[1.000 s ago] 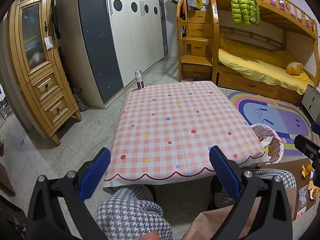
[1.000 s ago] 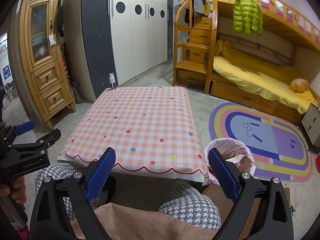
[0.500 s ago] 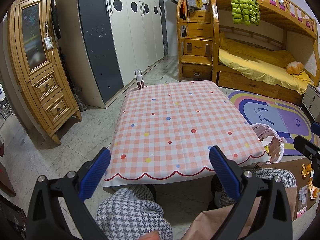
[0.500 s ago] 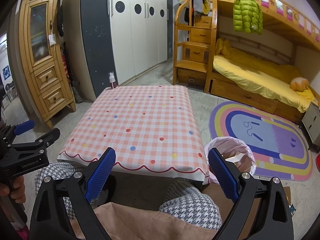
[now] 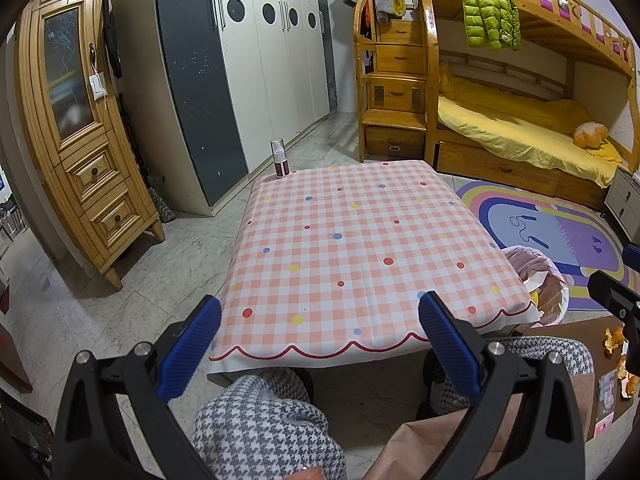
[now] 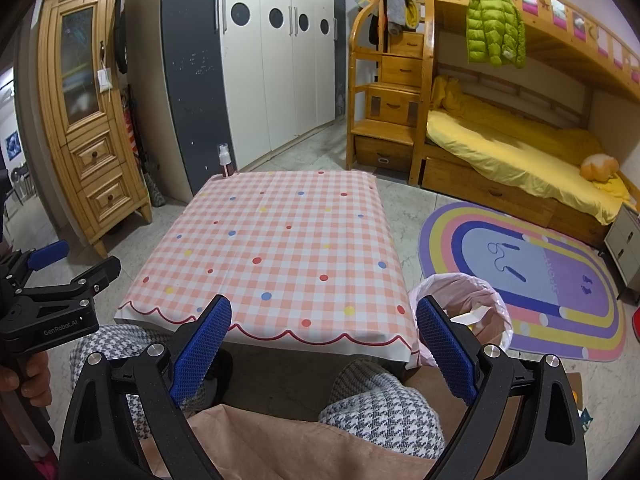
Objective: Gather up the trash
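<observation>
A pink-lined trash bin (image 6: 464, 312), holding paper scraps, stands on the floor just beside the near right corner of the checkered tablecloth (image 5: 360, 248). Orange peel bits (image 5: 618, 354) lie on cardboard at far right. Nothing has shifted over the last second: the left gripper (image 5: 320, 344) and right gripper (image 6: 322, 346) hover spread wide, empty. Collection looks nearly finished or paused.

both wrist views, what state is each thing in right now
left gripper: open, holding nothing
right gripper: open, holding nothing
trash bag: mouth open, scraps inside, on floor beside table
spray bottle: upright, capped, at table's far corner
wardrobe doors: shut
green jacket: hanging from bunk rail
</observation>
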The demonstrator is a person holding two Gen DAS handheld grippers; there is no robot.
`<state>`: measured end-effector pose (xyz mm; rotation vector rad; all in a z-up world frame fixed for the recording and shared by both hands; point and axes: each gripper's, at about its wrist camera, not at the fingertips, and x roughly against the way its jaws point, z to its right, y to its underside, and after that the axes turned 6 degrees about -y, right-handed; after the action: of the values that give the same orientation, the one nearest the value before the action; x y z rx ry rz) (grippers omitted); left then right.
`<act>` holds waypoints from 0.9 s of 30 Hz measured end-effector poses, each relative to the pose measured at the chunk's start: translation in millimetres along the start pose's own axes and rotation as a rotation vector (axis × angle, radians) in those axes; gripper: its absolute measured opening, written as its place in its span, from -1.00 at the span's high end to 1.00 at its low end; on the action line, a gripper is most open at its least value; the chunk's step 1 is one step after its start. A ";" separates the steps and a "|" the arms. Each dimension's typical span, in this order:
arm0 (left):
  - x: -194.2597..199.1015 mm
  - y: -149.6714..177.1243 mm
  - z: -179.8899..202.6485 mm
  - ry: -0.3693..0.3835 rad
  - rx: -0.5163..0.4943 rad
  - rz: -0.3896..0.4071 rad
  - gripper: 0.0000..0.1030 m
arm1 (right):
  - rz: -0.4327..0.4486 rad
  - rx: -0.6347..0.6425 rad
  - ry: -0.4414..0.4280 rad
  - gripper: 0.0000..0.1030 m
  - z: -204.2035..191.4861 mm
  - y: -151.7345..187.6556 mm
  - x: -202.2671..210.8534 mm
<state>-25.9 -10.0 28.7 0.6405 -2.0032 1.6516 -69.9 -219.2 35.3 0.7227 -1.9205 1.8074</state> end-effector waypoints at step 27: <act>-0.3 0.8 -1.4 -0.010 0.006 -0.009 -0.87 | -0.006 -0.008 -0.001 -0.80 2.6 2.9 -1.6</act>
<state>-26.1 -8.5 28.1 0.6598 -1.9999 1.6530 -70.2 -221.5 31.9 0.7255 -1.9229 1.7950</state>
